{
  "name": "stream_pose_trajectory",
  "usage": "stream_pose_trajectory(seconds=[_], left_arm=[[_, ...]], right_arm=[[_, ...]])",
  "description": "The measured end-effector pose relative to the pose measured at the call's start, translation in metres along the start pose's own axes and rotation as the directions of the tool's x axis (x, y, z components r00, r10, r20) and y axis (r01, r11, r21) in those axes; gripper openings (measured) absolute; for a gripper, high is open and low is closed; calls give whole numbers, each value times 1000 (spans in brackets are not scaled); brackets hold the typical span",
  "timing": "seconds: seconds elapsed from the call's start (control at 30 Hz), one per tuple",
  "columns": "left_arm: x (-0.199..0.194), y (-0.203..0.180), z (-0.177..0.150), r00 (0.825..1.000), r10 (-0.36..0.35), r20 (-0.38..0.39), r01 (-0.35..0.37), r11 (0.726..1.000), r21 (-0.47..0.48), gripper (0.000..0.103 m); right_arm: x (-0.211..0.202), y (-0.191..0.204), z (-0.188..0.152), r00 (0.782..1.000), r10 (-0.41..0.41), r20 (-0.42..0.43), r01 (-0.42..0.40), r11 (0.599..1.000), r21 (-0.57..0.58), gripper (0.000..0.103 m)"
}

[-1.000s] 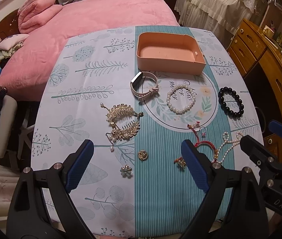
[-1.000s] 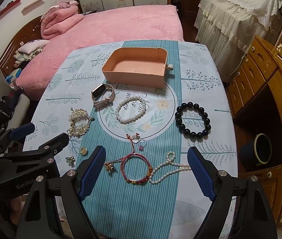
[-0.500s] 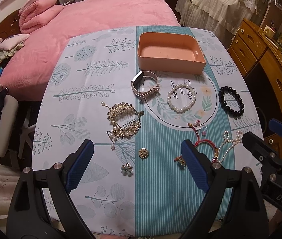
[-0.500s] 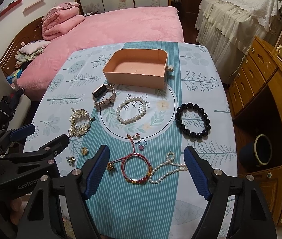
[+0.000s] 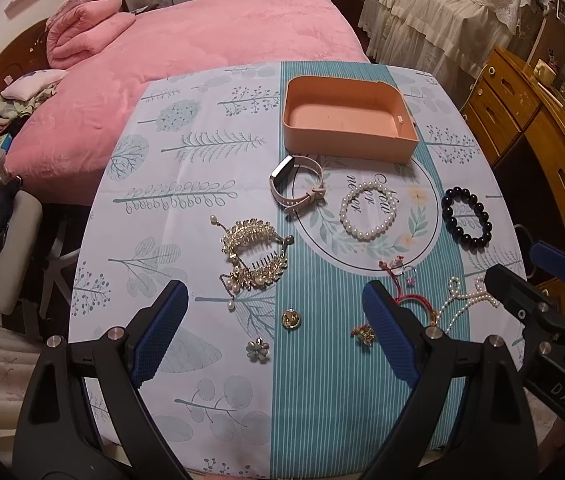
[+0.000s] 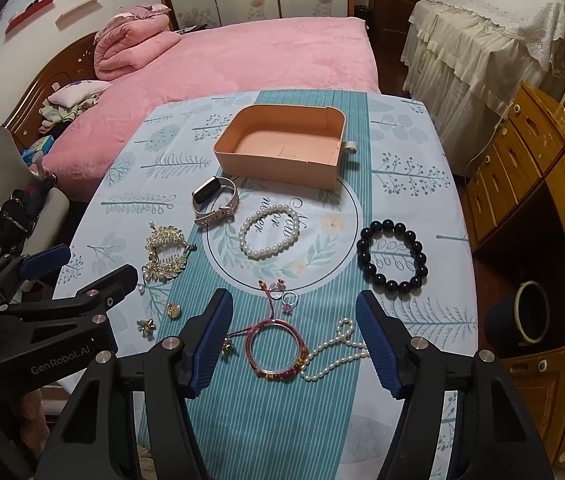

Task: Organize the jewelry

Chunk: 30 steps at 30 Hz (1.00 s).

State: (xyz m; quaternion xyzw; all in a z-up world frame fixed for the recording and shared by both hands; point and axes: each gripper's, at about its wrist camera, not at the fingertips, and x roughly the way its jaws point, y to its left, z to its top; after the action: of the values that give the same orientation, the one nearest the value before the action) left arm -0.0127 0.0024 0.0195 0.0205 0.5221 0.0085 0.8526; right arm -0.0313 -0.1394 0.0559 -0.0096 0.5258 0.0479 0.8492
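Tablecloth point(image 6: 402, 152), red bangle point(image 6: 276, 350) under parted right tool point(image 6: 292, 344)

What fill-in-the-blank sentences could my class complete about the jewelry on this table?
1. The pink box at the far end of the table has ____ in it.
2. The bracelet of dark beads is coloured ____.
3. The watch lies between the box and the ____ hair comb.
4. The red bangle lies between the fingers of the ____ tool.

Missing words: nothing; black; gold; right
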Motion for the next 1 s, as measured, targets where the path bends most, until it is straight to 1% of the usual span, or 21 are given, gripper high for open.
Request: stream_pose_trajectory(seconds=[0.23,0.37,0.53,0.6,0.77,0.87,0.93,1.0], left_arm=[[-2,-6,4,1000,18,10,-18,1000,25,88],[-5,0,5,1000,-20,18,19,1000,14,88],[-2,4,10,1000,-17,17,17,999,49,88],[5,7,15,1000,-13,4,13,998,68,88],[28,19,36,997,-61,-42,64,995,73,88],[48,28,50,992,-98,-81,103,993,50,88],[65,36,59,986,-128,-104,131,991,17,88],[79,41,66,983,-138,-123,138,990,-9,88]], right_arm=[[3,-4,7,999,30,12,-30,1000,-8,64],[9,-9,12,999,45,0,-45,999,1,64],[26,-12,16,998,58,-36,-58,998,16,64],[36,-14,19,996,63,-56,-61,997,37,64],[60,-17,31,994,43,-102,-35,996,77,64],[79,-19,38,991,33,-131,-20,995,99,64],[90,-21,41,989,29,-145,-11,992,122,64],[103,-23,44,986,33,-166,-9,990,143,64]])
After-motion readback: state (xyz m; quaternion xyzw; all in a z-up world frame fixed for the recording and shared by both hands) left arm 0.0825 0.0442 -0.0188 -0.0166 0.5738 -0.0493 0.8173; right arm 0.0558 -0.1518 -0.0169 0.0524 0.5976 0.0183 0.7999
